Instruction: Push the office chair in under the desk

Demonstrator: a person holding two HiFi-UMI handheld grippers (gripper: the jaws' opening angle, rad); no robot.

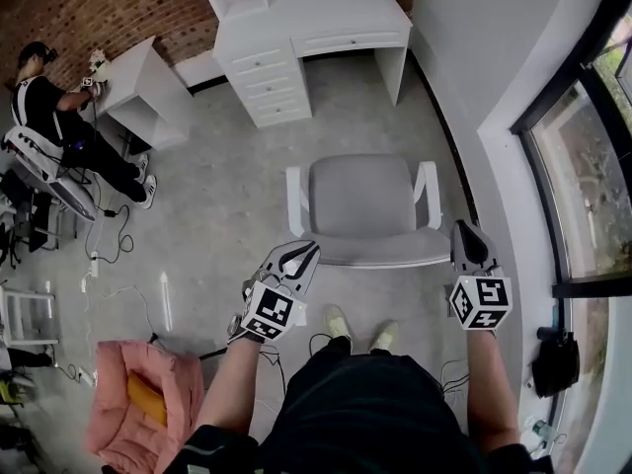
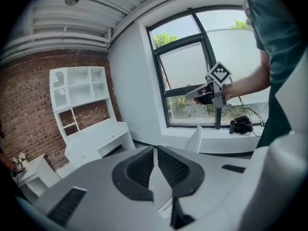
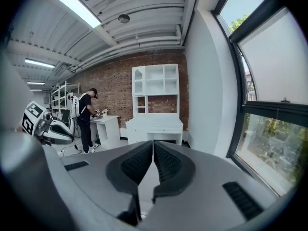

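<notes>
A white office chair (image 1: 360,210) with a grey seat stands on the concrete floor, its backrest toward me and its seat facing the white desk (image 1: 316,38) against the brick wall. The desk's knee gap is at its right, drawers at its left. My left gripper (image 1: 299,257) hovers by the chair's back left corner, jaws shut and empty. My right gripper (image 1: 467,235) is held beside the right armrest (image 1: 430,191), also shut on nothing. In the left gripper view the shut jaws (image 2: 155,150) point past an armrest (image 2: 195,138) toward the desk (image 2: 96,138). The right gripper view's jaws (image 3: 153,146) aim at the desk (image 3: 154,124).
Another person (image 1: 59,117) sits at a small white table (image 1: 143,92) at the far left. Cables (image 1: 114,230) trail over the floor there. A pink-covered seat (image 1: 143,403) is at my lower left. A white wall and window (image 1: 583,166) run along the right, with a black bag (image 1: 556,363) below.
</notes>
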